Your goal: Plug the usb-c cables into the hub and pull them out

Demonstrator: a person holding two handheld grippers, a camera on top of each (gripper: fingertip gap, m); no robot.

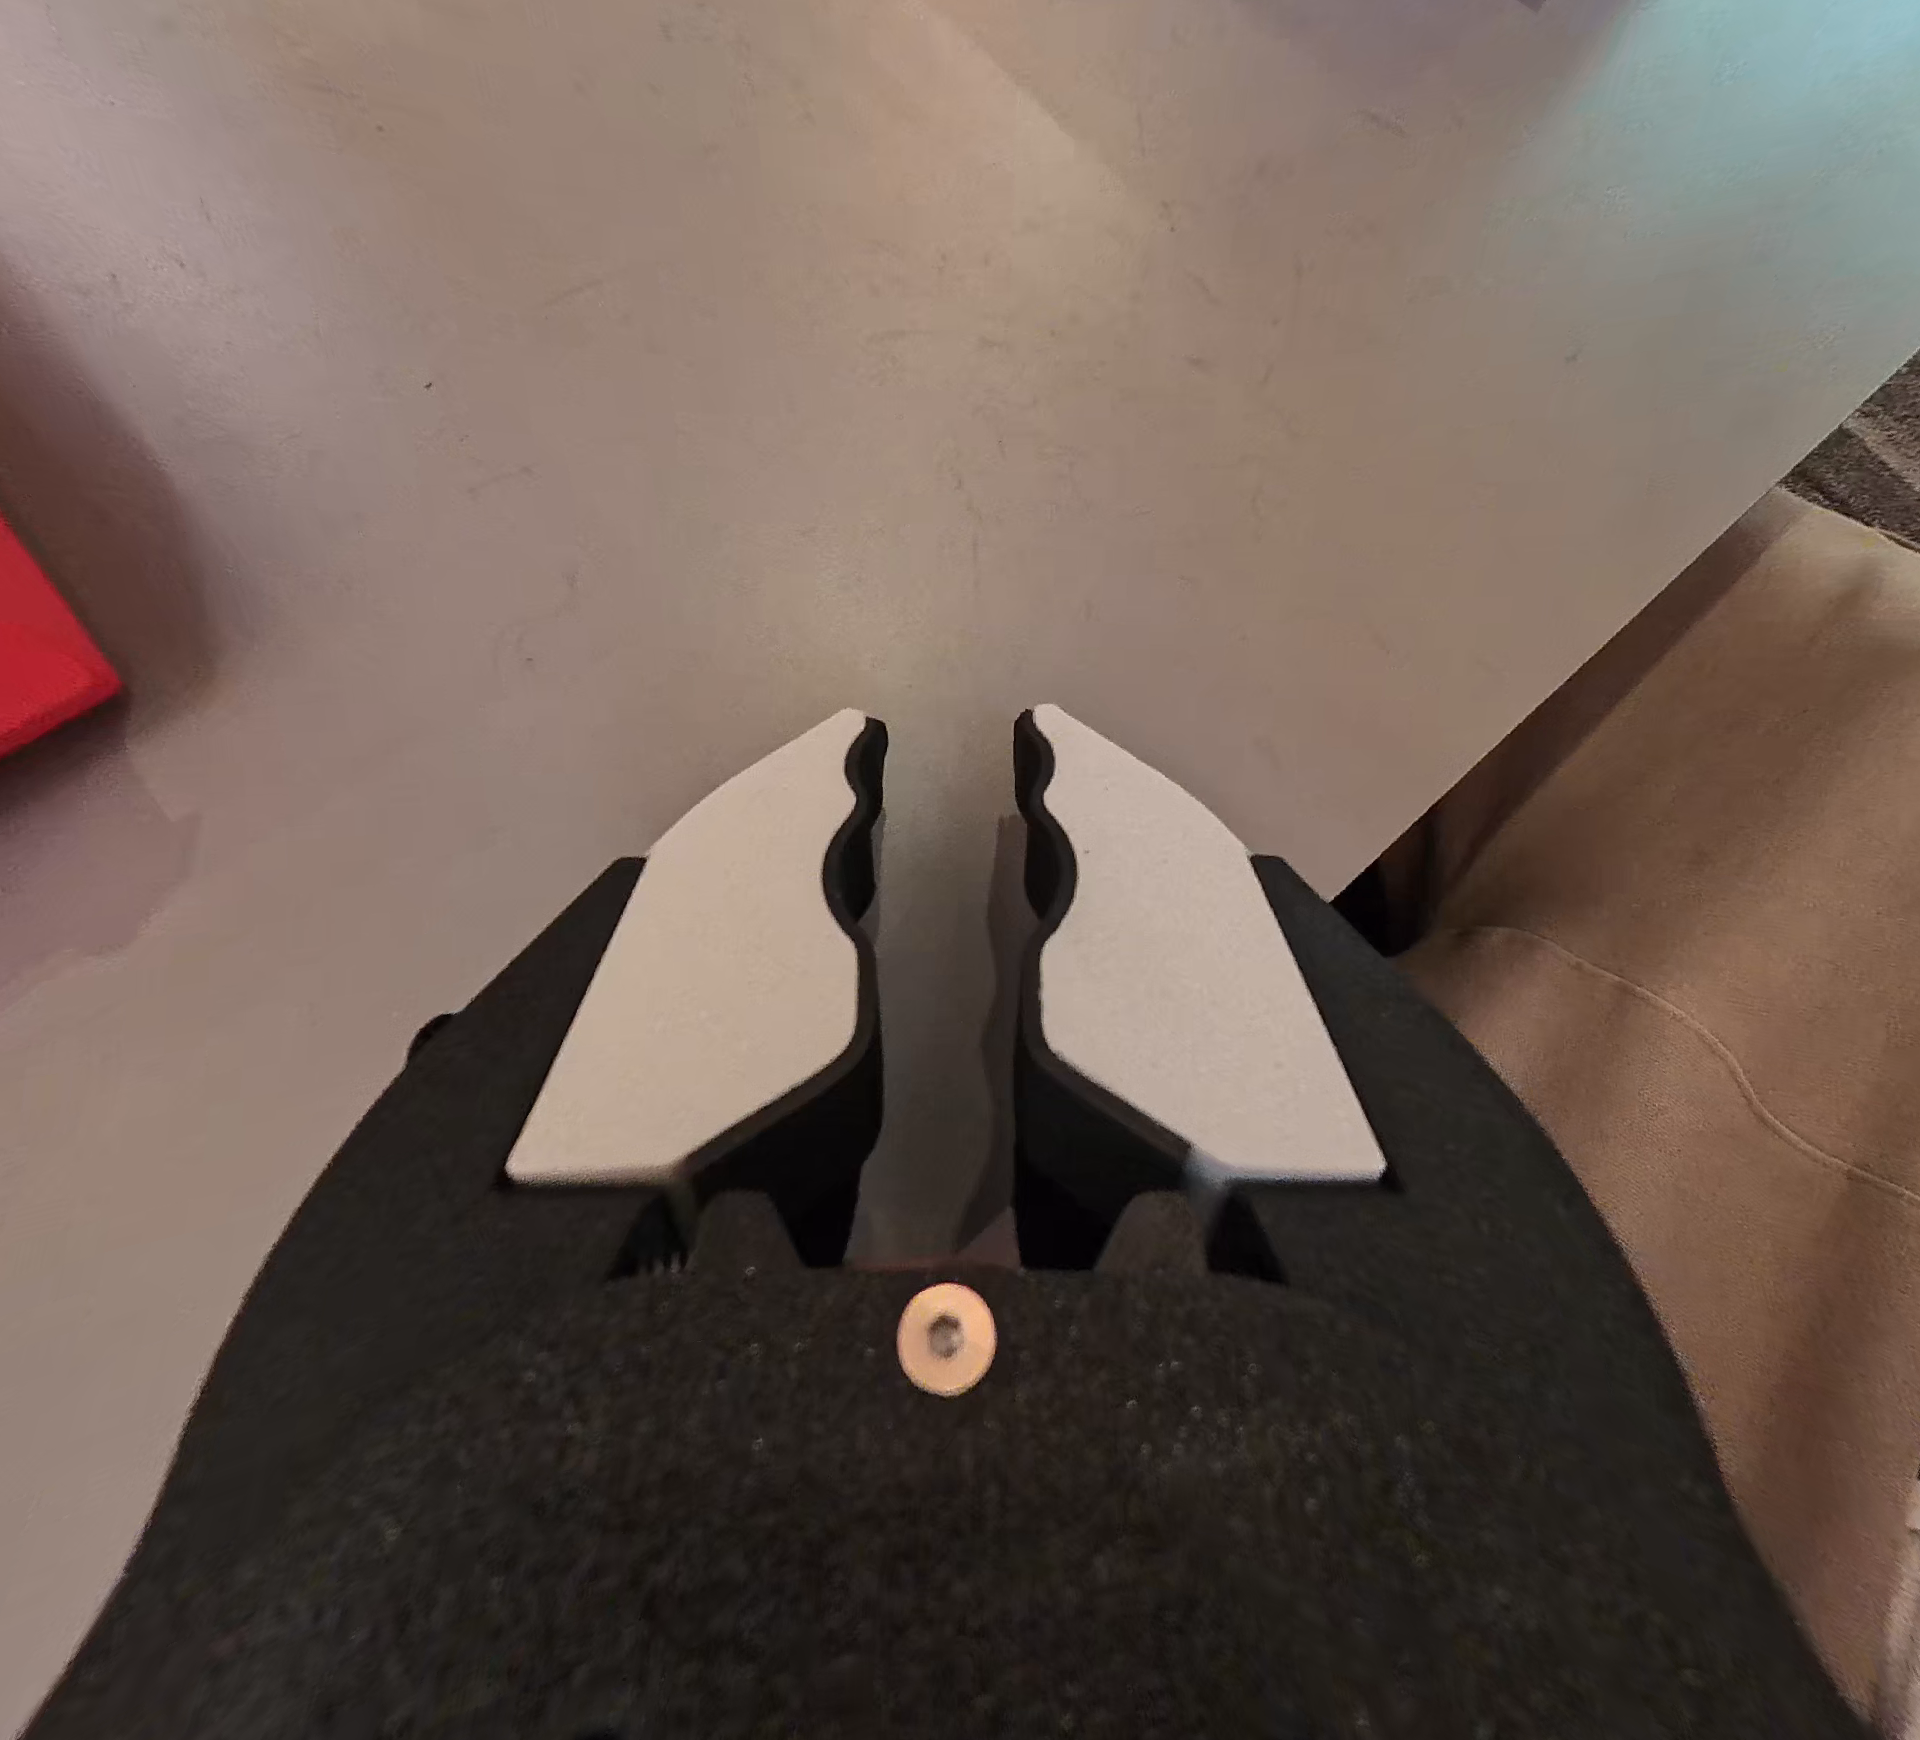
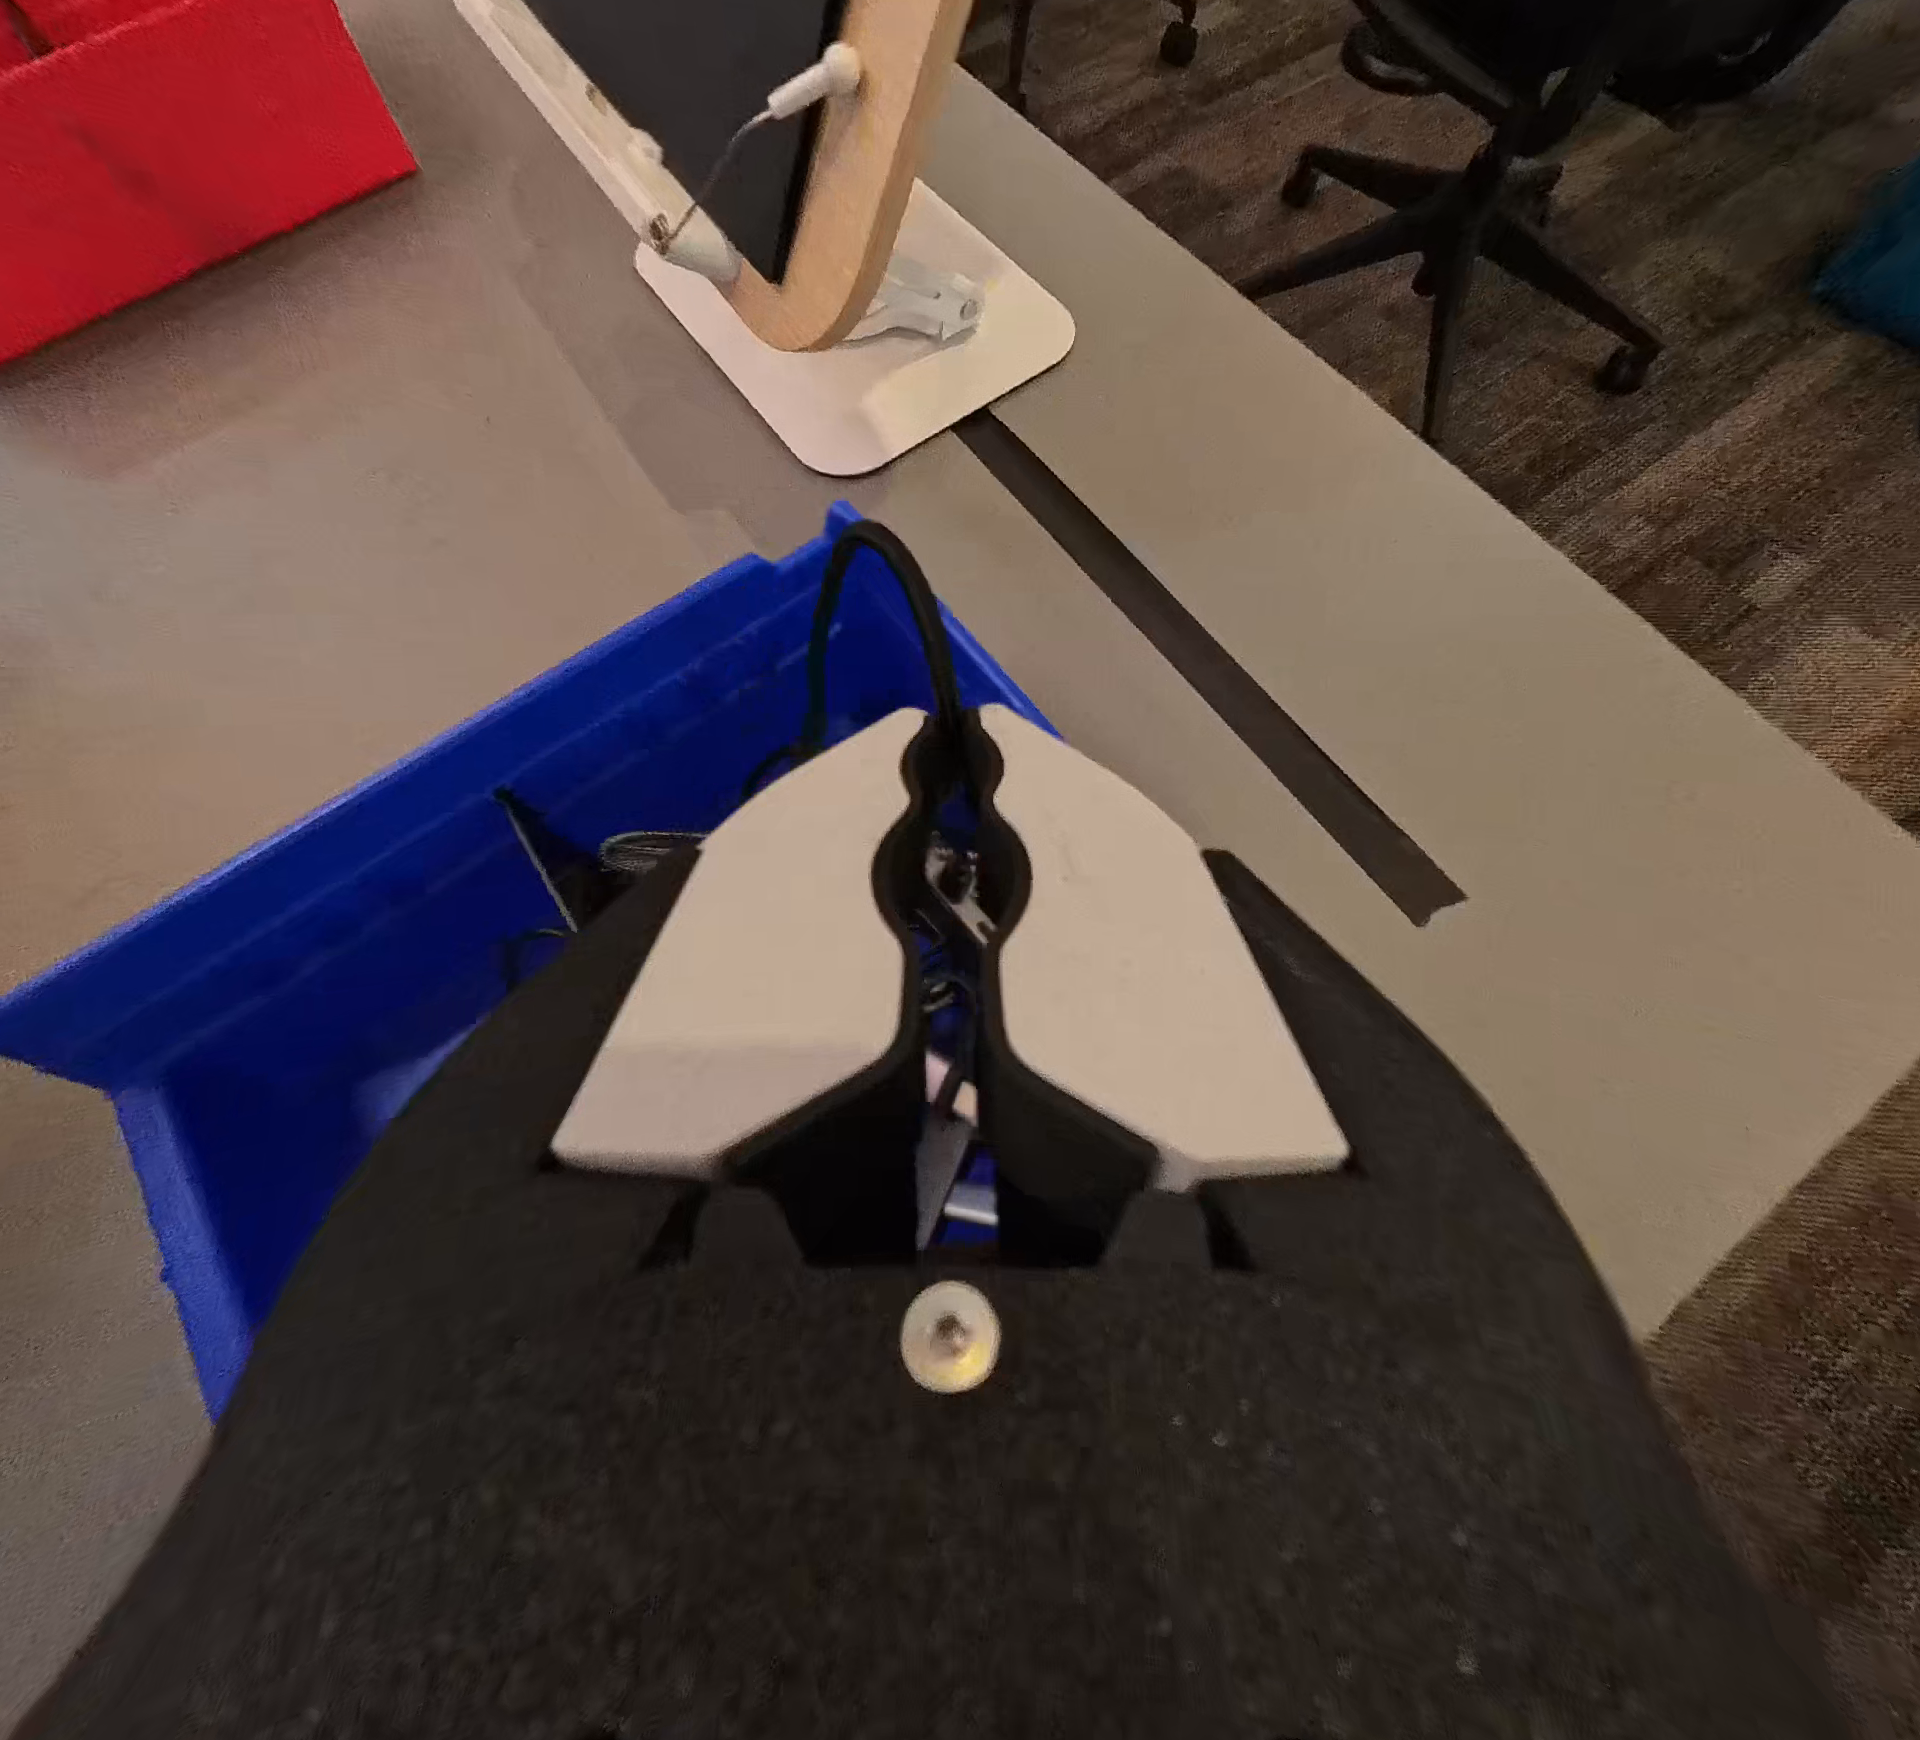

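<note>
The black cable [image 2: 914,610] arches up out of the blue bin [image 2: 436,869] and runs down into the tips of the right gripper [image 2: 951,734], whose grey fingers [image 2: 790,942] are closed together on it above the bin's interior. More dark wires and small parts lie in the bin below the fingers, too blurred to name; whether a hub is among them I cannot tell. The blue bin sits on the grey table [image 2: 312,527] close to the edge that borders the carpeted floor. A red bin [image 2: 156,132] stands toward the far left of the table, beside a dark divider panel on a white base plate [image 2: 935,381]. The left gripper [image 1: 951,724] hovers over bare table [image 1: 831,288] near its right edge, fingers parted by a narrow gap and holding nothing. No brand, label or writing can be read anywhere.
</note>
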